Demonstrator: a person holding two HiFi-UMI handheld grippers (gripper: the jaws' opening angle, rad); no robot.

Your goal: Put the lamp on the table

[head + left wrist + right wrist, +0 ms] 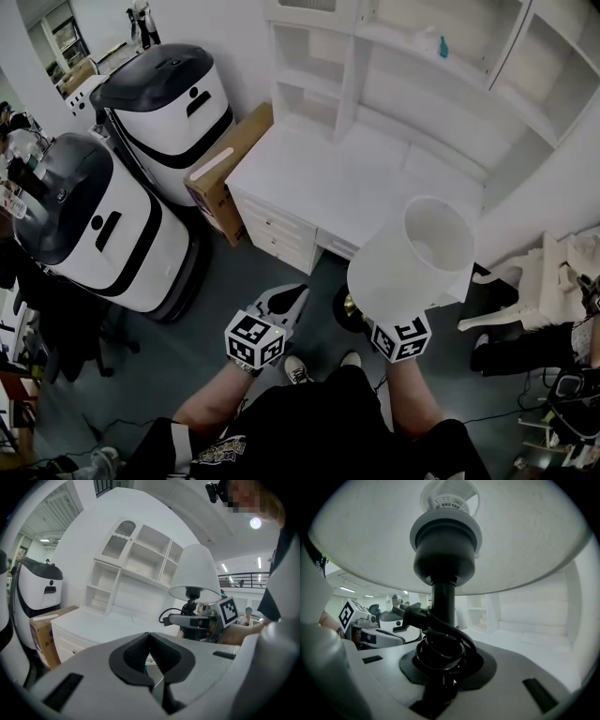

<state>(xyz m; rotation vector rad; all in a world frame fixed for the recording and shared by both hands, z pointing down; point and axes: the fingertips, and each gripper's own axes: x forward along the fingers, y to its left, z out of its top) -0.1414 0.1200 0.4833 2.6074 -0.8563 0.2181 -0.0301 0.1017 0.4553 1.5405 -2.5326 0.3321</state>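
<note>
A lamp with a white shade [412, 258] and a black stem hangs in the air in front of the white desk [309, 178]. My right gripper [364, 317] is shut on the stem below the shade. In the right gripper view the stem [443, 602] rises between the jaws of my right gripper [443, 665], with the black cord [440, 646] coiled round it. My left gripper [286, 302] is to the left of the lamp, shut and empty. The left gripper view shows its pads [136, 653] touching, with the lamp [194, 571] beyond at the right and the desk top [93, 620] ahead.
A white hutch with shelves [422, 56] stands on the desk's back; a small teal bottle [442, 45] is on one shelf. Two white and black machines [173, 103] [94, 225] and a cardboard box [230, 164] stand left of the desk. A white chair [525, 291] is at the right.
</note>
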